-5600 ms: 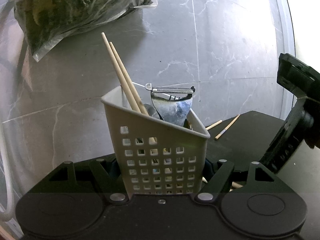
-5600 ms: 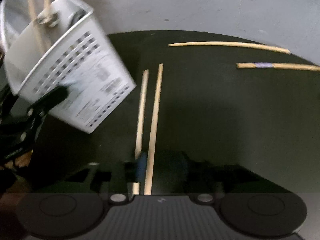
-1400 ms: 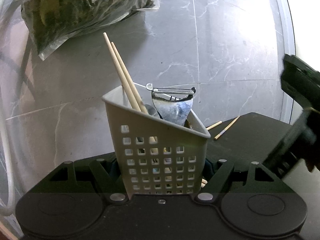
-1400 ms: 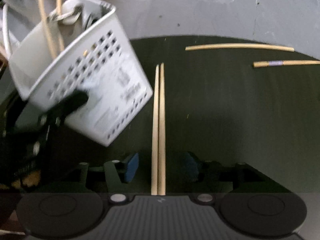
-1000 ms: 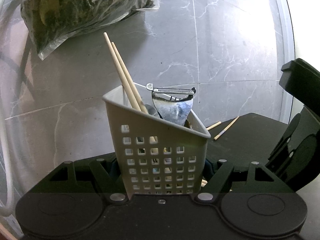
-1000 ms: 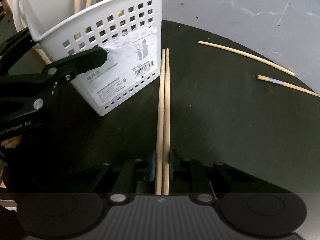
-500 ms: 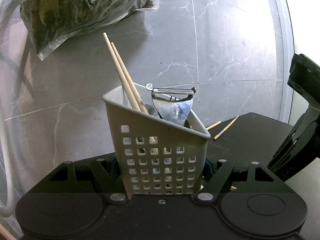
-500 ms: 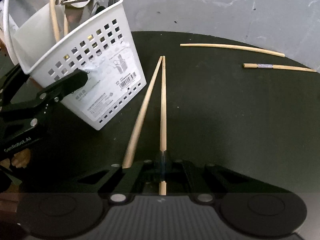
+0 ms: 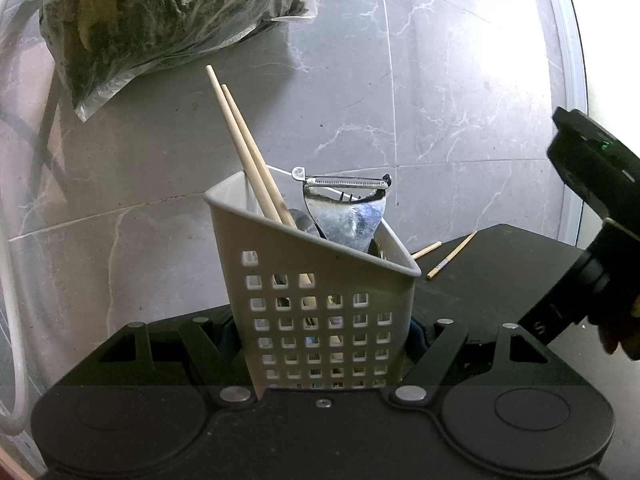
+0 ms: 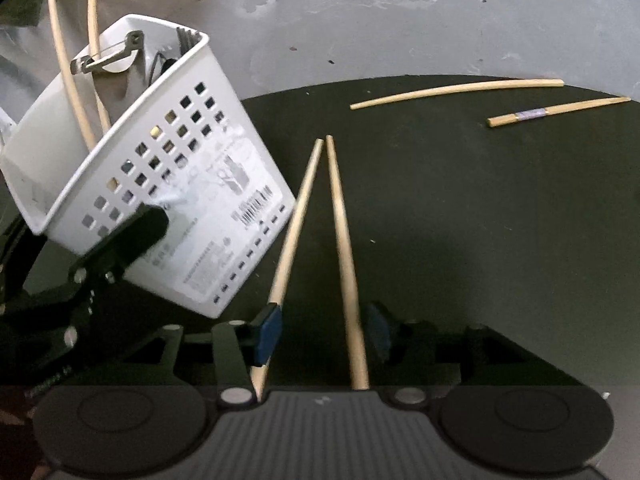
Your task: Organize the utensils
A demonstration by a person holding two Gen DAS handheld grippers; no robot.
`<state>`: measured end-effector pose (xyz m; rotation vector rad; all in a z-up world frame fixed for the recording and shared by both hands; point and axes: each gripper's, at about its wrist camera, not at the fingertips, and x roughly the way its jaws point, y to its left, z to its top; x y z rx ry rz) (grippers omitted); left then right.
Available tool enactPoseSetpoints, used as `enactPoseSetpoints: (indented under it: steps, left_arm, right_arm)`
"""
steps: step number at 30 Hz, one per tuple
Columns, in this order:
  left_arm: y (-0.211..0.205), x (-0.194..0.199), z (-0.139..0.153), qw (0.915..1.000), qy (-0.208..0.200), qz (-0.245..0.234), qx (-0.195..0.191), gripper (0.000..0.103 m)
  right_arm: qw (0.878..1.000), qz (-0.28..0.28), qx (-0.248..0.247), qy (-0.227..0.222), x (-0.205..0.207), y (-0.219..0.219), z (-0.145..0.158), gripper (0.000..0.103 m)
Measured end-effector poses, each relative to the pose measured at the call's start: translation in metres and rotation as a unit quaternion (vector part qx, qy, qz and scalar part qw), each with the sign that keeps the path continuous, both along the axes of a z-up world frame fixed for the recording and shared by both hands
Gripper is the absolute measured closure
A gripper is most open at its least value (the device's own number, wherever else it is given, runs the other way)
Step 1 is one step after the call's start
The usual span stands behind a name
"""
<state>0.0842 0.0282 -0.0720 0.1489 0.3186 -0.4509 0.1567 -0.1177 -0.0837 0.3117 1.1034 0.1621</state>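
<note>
My left gripper [image 9: 324,332] is shut on a white perforated utensil basket [image 9: 316,296] that holds two chopsticks [image 9: 248,164], a peeler [image 9: 344,204] and other utensils. The basket [image 10: 152,184] stands tilted at the left of the right wrist view. My right gripper [image 10: 320,332] is open, with two loose chopsticks [image 10: 340,240] lying on the black table [image 10: 480,220] between its fingers. Two more chopsticks [image 10: 456,90] lie at the table's far right edge.
A clear plastic bag of dark stuff [image 9: 160,20] lies on the grey marbled floor [image 9: 440,80] beyond the table. A white hose [image 9: 12,320] runs along the left edge. The right gripper's body [image 9: 592,240] shows at the right of the left wrist view.
My right gripper was shut on one chopstick and has opened; both chopsticks now lie loose between its fingers. The basket stays held and has tilted in the right wrist view.
</note>
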Motion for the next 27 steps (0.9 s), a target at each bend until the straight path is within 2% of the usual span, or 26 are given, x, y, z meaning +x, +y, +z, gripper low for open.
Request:
enactPoseSetpoints:
  steps: [7,11,16,18,20,24,25,26,27]
  left_arm:
    - [0.000,0.000,0.000,1.0000,-0.001,-0.001,0.001,0.026]
    - [0.000,0.000,0.000,1.0000,0.000,-0.001,0.001,0.026]
    - [0.000,0.000,0.000,1.0000,0.000,0.001,-0.001,0.026]
    - [0.000,0.000,0.000,1.0000,0.000,0.001,-0.001,0.026]
    - [0.000,0.000,0.000,1.0000,0.000,0.001,0.000,0.026]
    - [0.000,0.000,0.000,1.0000,0.000,0.001,-0.001,0.026]
    - [0.000,0.000,0.000,1.0000,0.000,0.002,0.000,0.026]
    - [0.000,0.000,0.000,1.0000,0.000,0.002,-0.001,0.026]
    - [0.000,0.000,0.000,1.0000,0.000,0.002,-0.001,0.026]
  right_arm:
    - [0.999,0.019,-0.033,-0.010,0.003,0.019,0.001,0.043]
    - [0.997,0.032,-0.070,-0.020,0.007,0.028,0.001,0.045]
    - [0.996,0.042,-0.082,-0.021,0.006,0.029,0.001,0.047]
    - [0.994,0.047,-0.092,-0.024,0.005,0.030,0.001,0.051]
    - [0.990,0.057,-0.123,-0.032,0.001,0.035,0.002,0.067]
    - [0.989,0.071,-0.127,-0.036,-0.004,0.031,0.004,0.070]
    - [0.988,0.074,-0.129,-0.036,-0.005,0.031,0.004,0.074]
    - [0.987,0.076,-0.134,-0.035,-0.005,0.030,0.005,0.089]
    - [0.987,0.078,-0.134,-0.031,-0.005,0.028,0.005,0.089]
